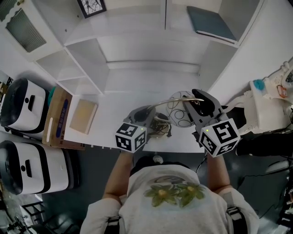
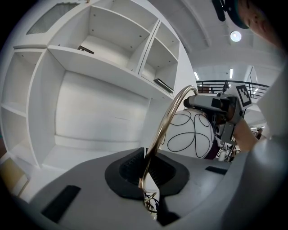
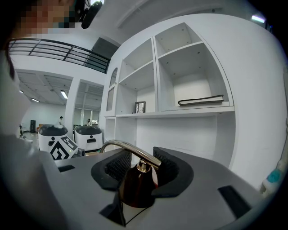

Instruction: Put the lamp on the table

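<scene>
Two grippers hold a lamp point(image 1: 177, 112) at the near edge of a white desk point(image 1: 114, 130).
The left gripper point(image 1: 147, 117) point(image 2: 148, 173) pinches the lamp's thin, curved brass arm point(image 2: 164, 126), its jaws nearly together. The right gripper point(image 1: 198, 108) point(image 3: 139, 168) clasps the dark cap point(image 3: 135, 188) above the white globe shade point(image 2: 189, 134), its jaws wider. Whether the lamp touches the desk is unclear. White shelves point(image 1: 137, 50) stand beyond.

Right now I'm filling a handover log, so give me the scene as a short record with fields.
lamp: white globe shade on curved brass arm, above the white table; base contact unclear
left gripper: shut on the brass arm
right gripper: fingers clamp the dark cap atop the shade
shelves: book, framed picture
</scene>
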